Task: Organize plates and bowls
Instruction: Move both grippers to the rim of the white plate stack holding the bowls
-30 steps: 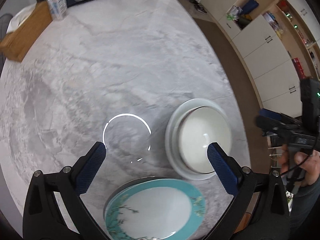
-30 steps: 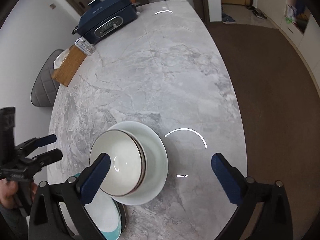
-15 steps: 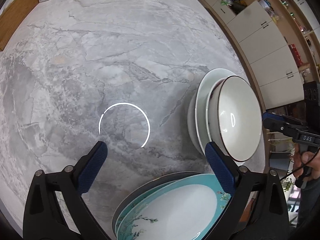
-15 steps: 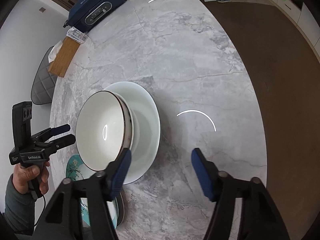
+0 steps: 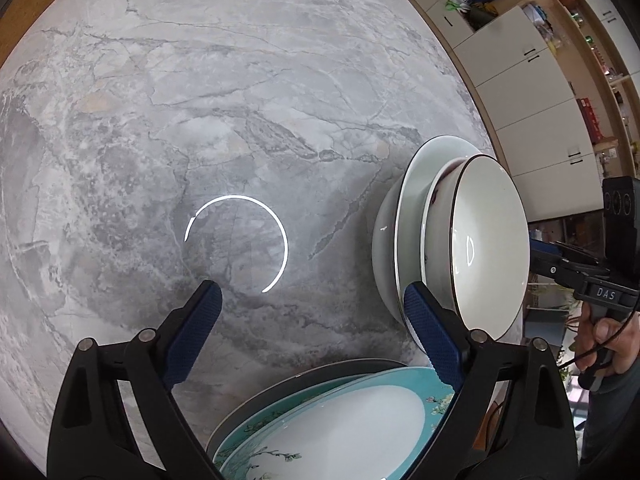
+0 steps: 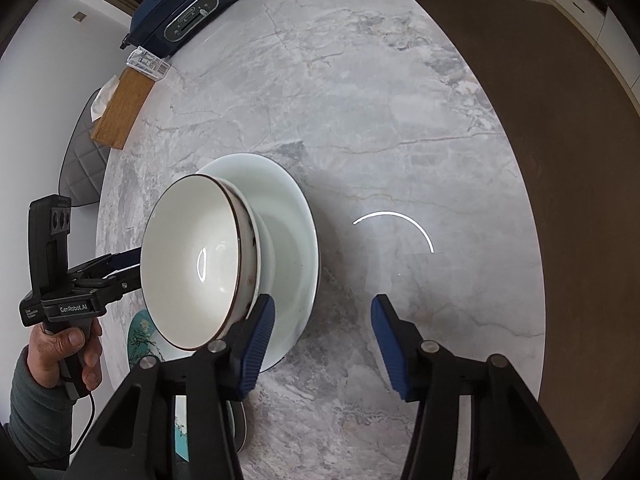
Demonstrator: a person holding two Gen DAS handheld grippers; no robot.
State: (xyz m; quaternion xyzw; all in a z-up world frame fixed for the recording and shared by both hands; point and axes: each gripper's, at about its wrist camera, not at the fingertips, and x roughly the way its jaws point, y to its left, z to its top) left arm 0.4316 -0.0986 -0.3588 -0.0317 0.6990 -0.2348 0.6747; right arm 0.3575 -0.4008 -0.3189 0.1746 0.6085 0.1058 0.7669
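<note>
A white bowl with a dark rim (image 6: 192, 264) (image 5: 488, 240) sits nested in another bowl inside a wide white dish (image 6: 288, 240) (image 5: 404, 208) on the marble table. Teal flowered plates (image 5: 352, 420) (image 6: 142, 332) are stacked beside them. My right gripper (image 6: 322, 300) hovers over the dish's near right rim, jaws closing. That rim lies between them next to the left pad, untouched by either pad. My left gripper (image 5: 311, 288) hangs above the teal plates, jaws wide and closing slightly, with bare table between the tips and its right finger (image 5: 428, 332) in front of the dish's edge.
A blue appliance (image 6: 184, 20), a small carton (image 6: 148, 62) and a wooden tissue box (image 6: 120, 112) stand at the table's far end, with a grey chair (image 6: 80, 152) beyond. The table edge (image 6: 536, 240) drops to brown floor on the right. White cabinets (image 5: 532, 92) line the wall.
Both grippers have sunk toward the table, so the bowls and plates loom larger. The right jaws have narrowed a lot. The left jaws have narrowed a little.
</note>
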